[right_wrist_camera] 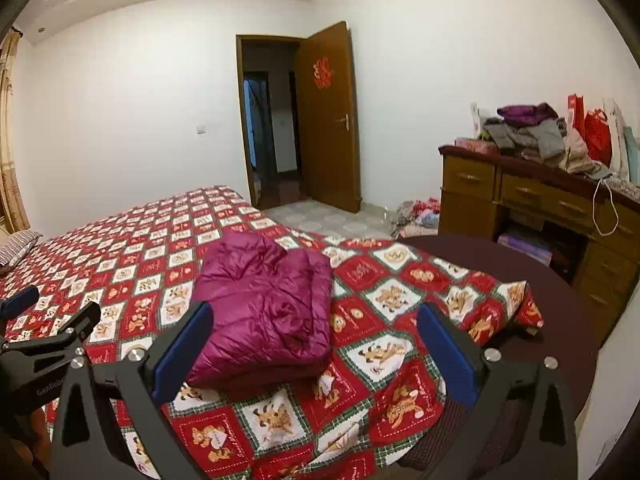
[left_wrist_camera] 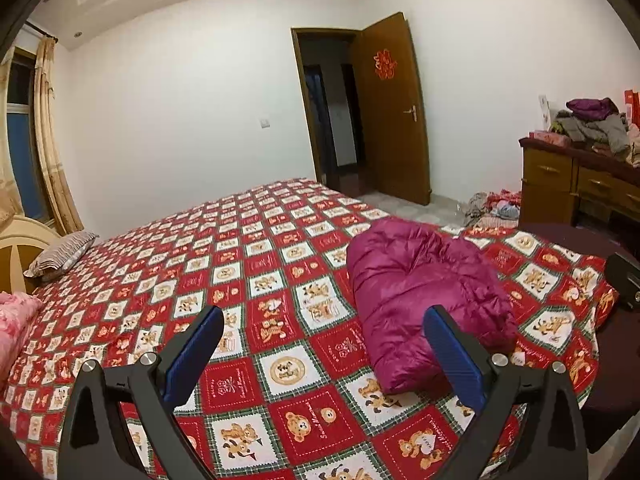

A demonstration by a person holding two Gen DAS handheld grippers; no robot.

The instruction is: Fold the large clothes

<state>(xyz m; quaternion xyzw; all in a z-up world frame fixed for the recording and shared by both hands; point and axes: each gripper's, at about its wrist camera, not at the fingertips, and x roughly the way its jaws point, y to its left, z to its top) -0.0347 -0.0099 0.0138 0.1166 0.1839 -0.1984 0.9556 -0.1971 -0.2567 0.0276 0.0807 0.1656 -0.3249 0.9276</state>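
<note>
jacket: magenta puffer jacket (right_wrist_camera: 264,312) is lying folded into a bundle on the near right part of the bedspread (left_wrist_camera: 240,248)
left gripper (left_wrist_camera: 324,344): fingers are standing wide apart, gripping nothing, jacket just to its right
right gripper (right_wrist_camera: 314,340): fingers are spread wide, nothing between pads, jacket lying just beyond left finger
dresser (right_wrist_camera: 520,200): is sitting far right, clothes piled on top
door (left_wrist_camera: 394,108): is standing open, far

Bed (right_wrist_camera: 132,240) under red bear-print quilt, folded magenta down jacket (right_wrist_camera: 264,312), striped pillow (left_wrist_camera: 60,254), pink bedding (left_wrist_camera: 16,316)
</note>
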